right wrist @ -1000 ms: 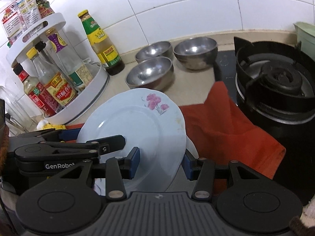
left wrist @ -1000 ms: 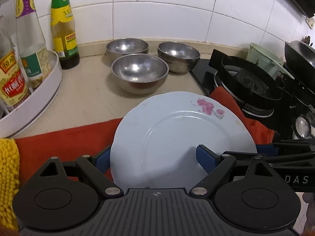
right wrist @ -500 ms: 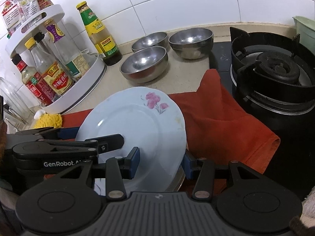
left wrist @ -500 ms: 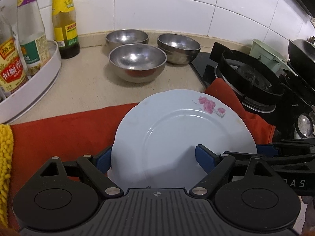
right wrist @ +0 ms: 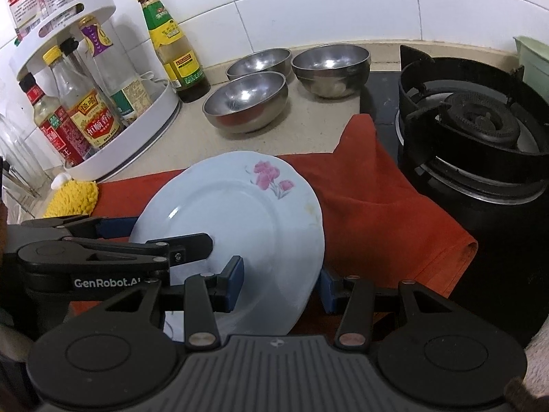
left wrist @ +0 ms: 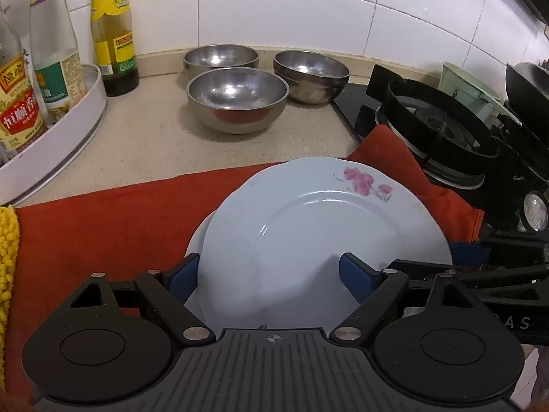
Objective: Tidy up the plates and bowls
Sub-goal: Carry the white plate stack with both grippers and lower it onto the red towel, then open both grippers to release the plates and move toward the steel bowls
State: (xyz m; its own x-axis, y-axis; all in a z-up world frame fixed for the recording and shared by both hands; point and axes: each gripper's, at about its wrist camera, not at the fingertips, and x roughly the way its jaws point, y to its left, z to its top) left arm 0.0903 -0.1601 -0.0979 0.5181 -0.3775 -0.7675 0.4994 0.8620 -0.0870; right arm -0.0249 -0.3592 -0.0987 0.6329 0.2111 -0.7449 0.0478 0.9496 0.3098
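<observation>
While both grippers met over the red cloth (left wrist: pixel 103 226), the pale blue plate (left wrist: pixel 308 240) with its pink flower print sat tilted between them, its rim low toward the cameras and the flower side farther off. Just under its left edge, a second white plate (left wrist: pixel 196 237) showed as a thin crescent. In the left wrist view, the left gripper (left wrist: pixel 271 274) had its blue pads on either side of the plate's near part, one below the rim and one above the face, and its jaws were closing, though I could not tell whether the pads pressed on it. The right gripper (right wrist: pixel 279 283) was clamped on the plate's right edge, a pad on each face. Three steel bowls (left wrist: pixel 236 98) stood together near the tiled wall, apart from the plates, with a green-labelled bottle (left wrist: pixel 113 31) to their left, a white bottle rack (right wrist: pixel 103 110) beside that, and the black stove burner (right wrist: pixel 477 120) on the right.
</observation>
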